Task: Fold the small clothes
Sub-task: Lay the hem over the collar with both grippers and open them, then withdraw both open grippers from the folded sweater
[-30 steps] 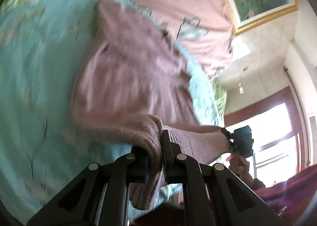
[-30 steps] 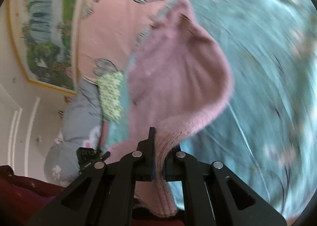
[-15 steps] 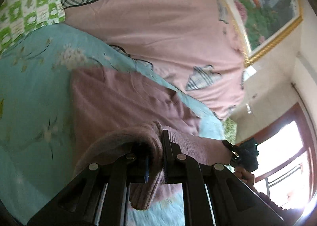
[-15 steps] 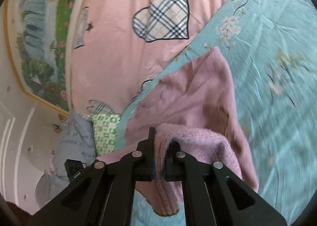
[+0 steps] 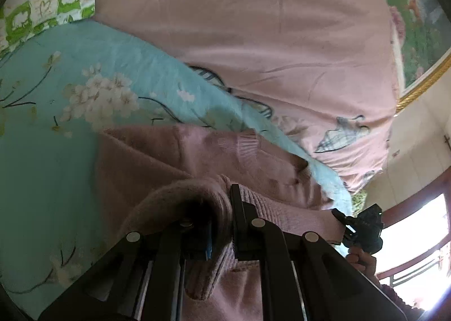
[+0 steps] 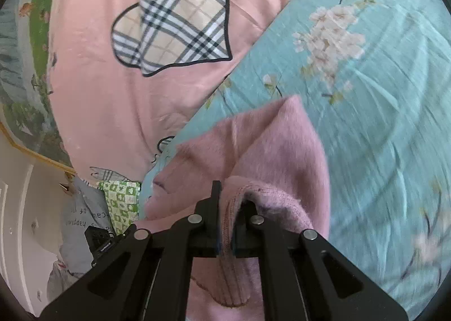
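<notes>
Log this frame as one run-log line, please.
step: folding | left gripper: shut on pink sweater hem | right gripper: shut on hem | sweater: partly on teal floral sheet

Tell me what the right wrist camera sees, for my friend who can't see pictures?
The right gripper pinches the ribbed edge of a fuzzy pink sweater between its black fingers. The sweater lies on a turquoise flowered bedsheet, with a pink quilt bearing a plaid heart behind.

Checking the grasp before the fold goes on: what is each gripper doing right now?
Left gripper: shut on the pink sweater hem.
Right gripper: shut on the pink sweater's ribbed edge.
</notes>
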{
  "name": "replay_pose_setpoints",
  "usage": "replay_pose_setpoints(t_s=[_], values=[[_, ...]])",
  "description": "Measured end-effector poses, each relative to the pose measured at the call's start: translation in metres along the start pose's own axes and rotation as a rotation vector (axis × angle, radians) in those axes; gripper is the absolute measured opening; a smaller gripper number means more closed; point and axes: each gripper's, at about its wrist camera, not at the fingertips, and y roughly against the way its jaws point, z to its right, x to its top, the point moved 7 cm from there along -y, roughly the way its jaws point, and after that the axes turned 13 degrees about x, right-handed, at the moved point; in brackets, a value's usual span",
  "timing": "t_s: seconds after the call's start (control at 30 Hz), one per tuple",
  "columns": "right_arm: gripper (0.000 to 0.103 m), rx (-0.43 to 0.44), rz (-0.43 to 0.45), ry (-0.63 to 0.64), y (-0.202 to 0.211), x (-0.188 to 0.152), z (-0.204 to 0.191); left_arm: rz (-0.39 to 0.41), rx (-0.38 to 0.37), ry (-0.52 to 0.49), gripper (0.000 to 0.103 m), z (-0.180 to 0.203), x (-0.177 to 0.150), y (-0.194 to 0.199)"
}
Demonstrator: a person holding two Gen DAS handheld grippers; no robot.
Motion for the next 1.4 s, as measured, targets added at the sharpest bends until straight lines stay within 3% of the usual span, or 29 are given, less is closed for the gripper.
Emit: replay_pose_setpoints(t_s=[0.13,0.23,0.27,0.33,0.37,0.43,0.5,0.63,0.67,0.73,0.8,0.9,0.97,1.03,1.17,1.3,1.4], values=[[0.008,-0.050,-0.045,-0.043,-0.014,0.000,0.020,-0.051,0.047,0.050,0.016,-0.016,-0.004,-0.022],[0.009,-0.019,-0.048,-0.089,-0.012,0.001,0.025,-0.050,0.011,0.090,0.019,-0.022,-0.003,-0.016],[0.009,-0.016,-0.053,-0.101,-0.008,0.002,0.025,-0.041,0.010,0.094,0.022,-0.023,-0.001,-0.011],[0.010,-0.022,-0.044,-0.092,0.002,0.006,0.021,0.002,0.010,0.090,0.041,-0.027,0.004,0.009],[0.011,-0.022,-0.037,-0.088,0.006,0.008,0.019,0.020,0.022,0.081,0.044,-0.026,0.005,0.019],[0.012,-0.015,-0.019,-0.076,0.018,0.011,0.011,0.045,0.037,0.045,0.046,-0.024,0.004,0.038],[0.021,-0.045,0.018,-0.024,0.033,0.011,-0.001,0.031,0.010,-0.018,0.046,-0.012,-0.007,0.054],[0.023,-0.010,0.031,0.104,0.043,-0.017,-0.041,-0.090,-0.057,-0.208,0.046,0.037,-0.062,0.053],[0.023,0.012,-0.003,0.151,0.036,-0.032,-0.053,-0.153,-0.078,-0.261,0.047,0.052,-0.085,0.044],[0.023,0.003,-0.162,0.262,0.008,-0.075,-0.071,-0.228,-0.088,-0.337,0.047,0.068,-0.118,0.029],[0.023,-0.035,-0.314,0.336,-0.021,-0.111,-0.073,-0.277,-0.038,-0.428,0.047,0.083,-0.145,0.004],[0.023,-0.128,-0.486,0.423,-0.060,-0.143,-0.062,-0.283,0.016,-0.448,0.046,0.088,-0.143,-0.022],[0.023,-0.190,-0.510,0.479,-0.073,-0.139,-0.054,-0.264,0.010,-0.426,0.046,0.089,-0.126,-0.027],[0.021,-0.223,-0.463,0.464,-0.077,-0.115,-0.046,-0.232,0.029,-0.413,0.045,0.089,-0.099,-0.029],[0.021,-0.222,-0.280,0.372,-0.063,-0.051,-0.034,-0.119,0.144,-0.404,0.045,0.078,-0.042,-0.031],[0.021,-0.274,-0.059,0.266,-0.042,0.013,-0.014,-0.017,0.174,-0.244,0.045,0.058,0.017,-0.036],[0.021,-0.287,0.041,0.210,-0.027,0.035,-0.010,0.044,0.192,-0.168,0.045,0.059,0.041,-0.036]])
